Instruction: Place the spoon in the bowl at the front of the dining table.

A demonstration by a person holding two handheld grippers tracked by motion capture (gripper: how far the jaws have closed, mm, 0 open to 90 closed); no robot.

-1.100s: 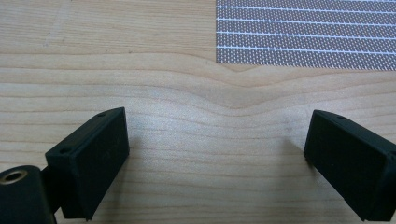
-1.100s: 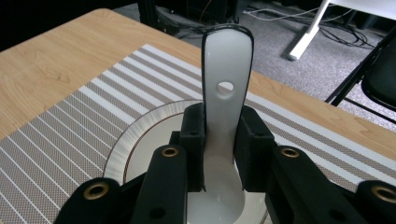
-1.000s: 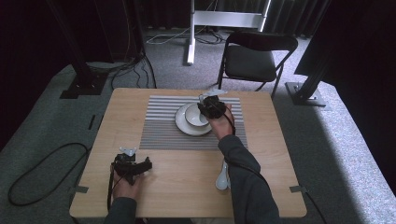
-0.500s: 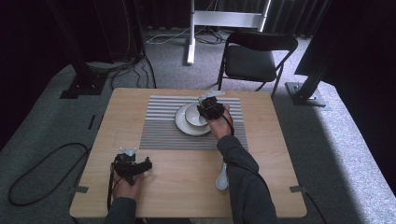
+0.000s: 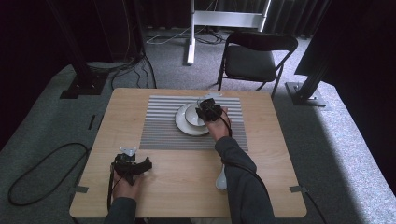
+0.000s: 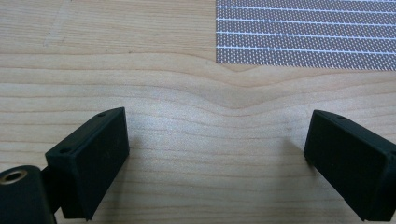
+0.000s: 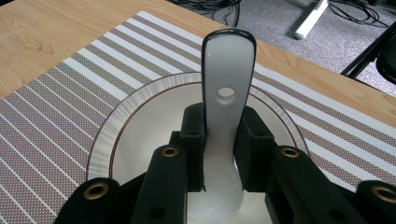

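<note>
My right gripper [image 7: 223, 126] is shut on the handle of a white ceramic spoon [image 7: 227, 70], which has a hole near its end. It hovers over a white bowl [image 5: 191, 115] that sits on a ribbed-rim plate [image 7: 108, 133] on a striped placemat [image 5: 161, 126]. In the high view the right gripper [image 5: 208, 112] is at the bowl's right edge. A second white spoon [image 5: 221, 177] lies on the wood beside the right forearm. My left gripper [image 5: 139, 166] rests at the table's near left. Its jaws stand wide open [image 6: 217, 144] over bare wood.
The wooden table [image 5: 121, 107] has tape marks at its near corners. The placemat's corner [image 6: 303, 42] lies just ahead of the left gripper. A black folding chair [image 5: 254, 58] stands behind the table. Cables [image 5: 42, 163] trail on the grey carpet at left.
The right gripper with the spoon has edged slightly toward the bowl. The left gripper has not moved.
</note>
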